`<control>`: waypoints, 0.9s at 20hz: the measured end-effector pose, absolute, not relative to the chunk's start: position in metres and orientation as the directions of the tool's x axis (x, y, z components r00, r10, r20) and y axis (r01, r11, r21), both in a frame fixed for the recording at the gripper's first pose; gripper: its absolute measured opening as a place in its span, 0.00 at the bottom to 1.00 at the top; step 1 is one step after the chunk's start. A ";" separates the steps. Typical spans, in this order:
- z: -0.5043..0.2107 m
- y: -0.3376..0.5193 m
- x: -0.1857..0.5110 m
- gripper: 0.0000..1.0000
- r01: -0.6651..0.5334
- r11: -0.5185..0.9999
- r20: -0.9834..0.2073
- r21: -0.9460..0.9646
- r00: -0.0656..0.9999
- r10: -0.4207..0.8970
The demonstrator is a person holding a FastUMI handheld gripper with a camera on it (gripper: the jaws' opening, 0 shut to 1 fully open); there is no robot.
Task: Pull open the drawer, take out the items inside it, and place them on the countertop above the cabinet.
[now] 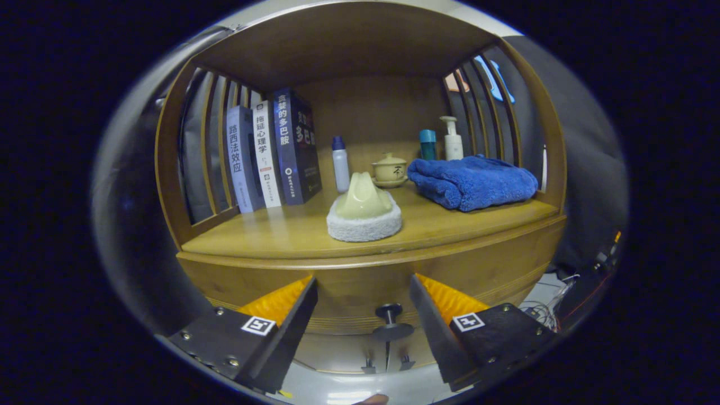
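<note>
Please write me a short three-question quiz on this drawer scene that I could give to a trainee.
1. True or false: the gripper is shut on the drawer knob.
2. What lies on the countertop nearest its front edge? A) the blue towel B) the cream item on a white fluffy base C) the lidded cup
3. Fill in: the three books stand at the ___ end of the countertop, opposite the towel.

Key
1. False: the fingers are spread, with the knob in the gap between them, untouched.
2. B
3. left
</note>
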State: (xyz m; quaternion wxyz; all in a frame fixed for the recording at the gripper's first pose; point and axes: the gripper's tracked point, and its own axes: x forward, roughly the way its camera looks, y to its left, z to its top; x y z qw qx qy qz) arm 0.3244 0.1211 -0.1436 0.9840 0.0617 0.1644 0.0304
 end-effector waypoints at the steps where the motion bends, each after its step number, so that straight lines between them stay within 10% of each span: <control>1: -0.143 0.121 0.325 0.99 -0.039 0.990 -0.317 0.137 0.945 0.081; 18: -0.092 -0.018 0.238 0.98 -0.054 0.988 -0.392 -0.143 0.920 -0.007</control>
